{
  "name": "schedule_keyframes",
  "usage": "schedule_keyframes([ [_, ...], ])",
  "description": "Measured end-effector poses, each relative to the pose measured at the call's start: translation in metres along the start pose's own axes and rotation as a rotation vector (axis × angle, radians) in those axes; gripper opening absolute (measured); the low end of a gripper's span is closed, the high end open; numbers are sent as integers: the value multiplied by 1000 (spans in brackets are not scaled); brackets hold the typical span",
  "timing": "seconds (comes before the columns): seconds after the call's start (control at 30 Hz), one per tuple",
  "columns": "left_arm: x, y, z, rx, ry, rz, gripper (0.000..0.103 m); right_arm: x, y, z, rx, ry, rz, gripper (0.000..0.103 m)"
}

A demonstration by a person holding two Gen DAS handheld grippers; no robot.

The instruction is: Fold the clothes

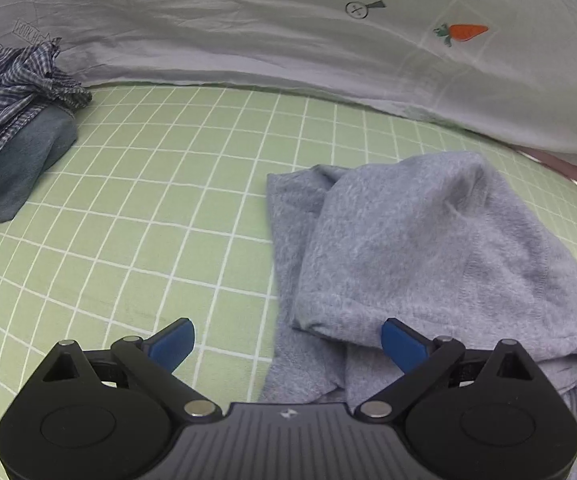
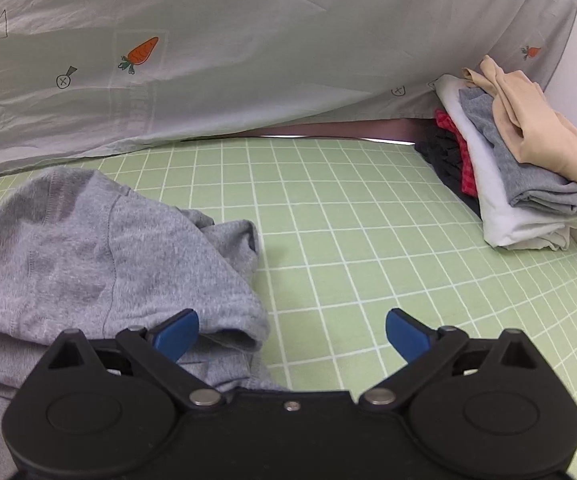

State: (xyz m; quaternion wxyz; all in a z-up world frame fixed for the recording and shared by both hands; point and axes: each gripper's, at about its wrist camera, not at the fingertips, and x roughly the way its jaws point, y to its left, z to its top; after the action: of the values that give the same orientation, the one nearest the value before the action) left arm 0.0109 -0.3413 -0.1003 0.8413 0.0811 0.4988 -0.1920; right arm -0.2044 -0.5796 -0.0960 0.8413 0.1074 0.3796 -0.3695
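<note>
A grey knit garment (image 1: 428, 248) lies partly folded on the green checked sheet (image 1: 148, 208), with an upper layer lapped over a lower one. My left gripper (image 1: 288, 344) is open and empty just above its near left edge, the right blue fingertip (image 1: 402, 344) over the fabric. In the right wrist view the same garment (image 2: 100, 256) lies at the left. My right gripper (image 2: 292, 334) is open and empty at the garment's near right corner, its left fingertip (image 2: 178, 334) over the hem.
A blue checked cloth on a dark grey-blue folded item (image 1: 20, 128) sits at the far left. A stack of folded clothes (image 2: 520, 160) stands at the far right by a white wall. A pale duvet with carrot prints (image 2: 248, 60) borders the far side.
</note>
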Motion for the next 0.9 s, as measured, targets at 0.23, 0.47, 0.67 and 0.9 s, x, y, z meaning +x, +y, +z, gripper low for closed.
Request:
schedule_keyframes([
  [0.23, 16, 15, -1, -50, 64, -22, 99, 28, 2, -1, 17, 96, -1, 101],
  [0.47, -33, 26, -3, -82, -54, -87, 99, -4, -7, 2, 48, 19, 22, 101],
  [0.67, -77, 49, -48, -102, -95, -58, 99, -47, -20, -25, 76, 5, 61, 102],
  [0.9, -83, 72, -123, -140, 60, -34, 99, -77, -26, -94, 39, 135, 119, 103],
])
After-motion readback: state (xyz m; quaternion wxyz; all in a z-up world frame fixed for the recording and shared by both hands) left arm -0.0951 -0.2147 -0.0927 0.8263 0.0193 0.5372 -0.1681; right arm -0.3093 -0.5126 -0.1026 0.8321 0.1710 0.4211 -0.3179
